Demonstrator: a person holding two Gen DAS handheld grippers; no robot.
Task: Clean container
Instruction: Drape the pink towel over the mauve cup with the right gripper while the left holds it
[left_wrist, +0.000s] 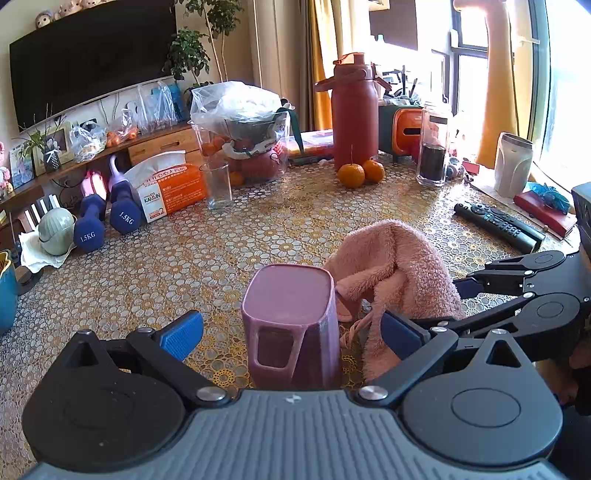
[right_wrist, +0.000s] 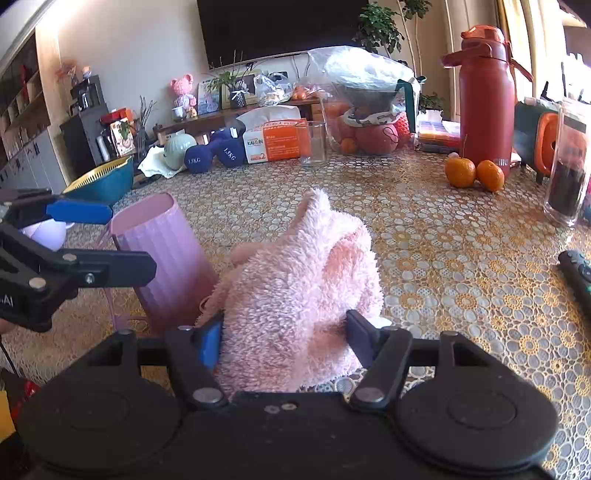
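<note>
A purple-pink ribbed container (left_wrist: 291, 321) with a side handle stands on the patterned table (left_wrist: 258, 229). My left gripper (left_wrist: 291, 332) is open, its blue pads (left_wrist: 181, 334) on either side of the container and clear of it. Right beside the container is a fluffy pink cloth (left_wrist: 391, 266), bunched up into a peak. My right gripper (right_wrist: 286, 339) is shut on the pink cloth (right_wrist: 295, 280). The right wrist view shows the container (right_wrist: 166, 258) at the left, with my left gripper (right_wrist: 133, 239) around it. My right gripper (left_wrist: 461, 302) enters the left wrist view from the right.
A black remote (left_wrist: 498, 225) lies to the right. Two oranges (left_wrist: 360, 173) and a red flask (left_wrist: 354, 110) stand behind. A glass (left_wrist: 218, 184), a tissue box (left_wrist: 166, 192), blue dumbbells (left_wrist: 107, 218) and a bagged fruit bowl (left_wrist: 243, 140) crowd the far left.
</note>
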